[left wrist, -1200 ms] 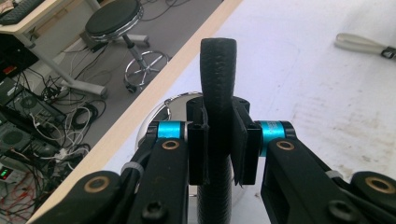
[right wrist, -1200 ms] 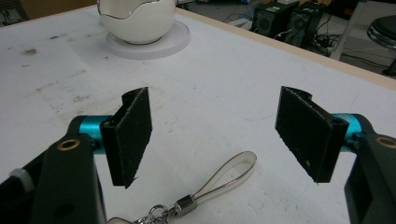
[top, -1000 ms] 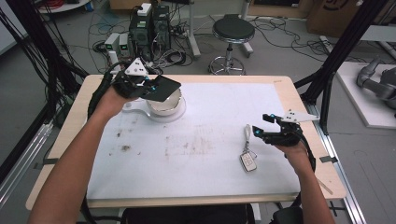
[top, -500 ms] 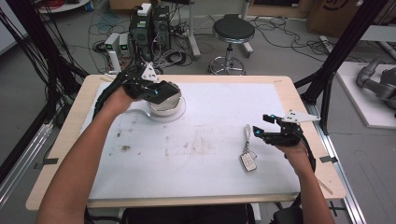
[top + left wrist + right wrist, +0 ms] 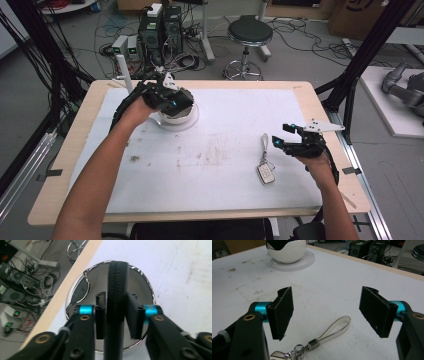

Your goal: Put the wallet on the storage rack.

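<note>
Since 1 s ago my left gripper (image 5: 116, 312) turned, clamped on the black handle (image 5: 115, 277) (stiff, grippy) upper left; right gripper (image 5: 329, 312) wide open, empty, over key fob strap (image 5: 337, 327).

A robotics lab is indicated by computer towers (image 5: 161, 27) and tangled cables (image 5: 192, 55) on the floor, black rig struts (image 5: 361, 55), and a stool (image 5: 248, 37) behind the desk (image 5: 310, 95)

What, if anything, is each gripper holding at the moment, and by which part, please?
The left gripper is shut on the black handle arching over the shiny lid. The right gripper is open above the key ring strap, holding nothing.
</note>
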Demonstrator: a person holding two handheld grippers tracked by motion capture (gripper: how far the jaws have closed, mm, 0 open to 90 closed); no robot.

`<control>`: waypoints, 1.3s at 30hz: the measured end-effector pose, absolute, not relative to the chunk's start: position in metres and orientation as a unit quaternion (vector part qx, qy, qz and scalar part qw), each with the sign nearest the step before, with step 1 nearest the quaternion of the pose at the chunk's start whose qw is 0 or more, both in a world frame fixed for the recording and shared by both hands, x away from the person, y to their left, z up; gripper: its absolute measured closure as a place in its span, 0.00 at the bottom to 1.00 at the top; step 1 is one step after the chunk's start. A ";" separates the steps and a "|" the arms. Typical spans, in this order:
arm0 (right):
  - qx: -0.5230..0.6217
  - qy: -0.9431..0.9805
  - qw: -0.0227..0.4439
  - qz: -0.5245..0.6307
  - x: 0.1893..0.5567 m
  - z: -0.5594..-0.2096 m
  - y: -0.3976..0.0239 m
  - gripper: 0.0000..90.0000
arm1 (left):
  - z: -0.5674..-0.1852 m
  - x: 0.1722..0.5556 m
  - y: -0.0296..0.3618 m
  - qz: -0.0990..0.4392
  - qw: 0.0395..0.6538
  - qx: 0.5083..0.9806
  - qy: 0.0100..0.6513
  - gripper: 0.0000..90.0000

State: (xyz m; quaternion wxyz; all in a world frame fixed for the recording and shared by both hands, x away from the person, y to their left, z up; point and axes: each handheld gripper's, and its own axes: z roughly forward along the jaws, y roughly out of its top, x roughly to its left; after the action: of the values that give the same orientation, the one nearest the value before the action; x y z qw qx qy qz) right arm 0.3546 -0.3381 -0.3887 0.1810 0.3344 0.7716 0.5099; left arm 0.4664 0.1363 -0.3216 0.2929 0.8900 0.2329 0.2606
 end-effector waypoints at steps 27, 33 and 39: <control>0.335 0.773 0.172 0.510 0.356 -0.392 -0.336 0.31 | -0.332 0.456 0.178 0.274 0.329 0.882 0.197 0.85; 0.337 0.773 0.170 0.510 0.356 -0.393 -0.336 0.31 | -0.328 0.465 0.180 0.280 0.318 0.889 0.174 0.85; 0.340 0.772 0.168 0.510 0.355 -0.395 -0.337 0.31 | -0.332 0.470 0.178 0.276 0.291 0.901 0.166 0.83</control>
State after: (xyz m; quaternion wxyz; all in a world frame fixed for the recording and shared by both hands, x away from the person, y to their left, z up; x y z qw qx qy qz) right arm 0.3551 -0.3371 -0.3947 0.1679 0.3399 0.7719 0.5104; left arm 0.4698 0.1777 -0.3315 0.2909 0.9010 0.1656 0.2761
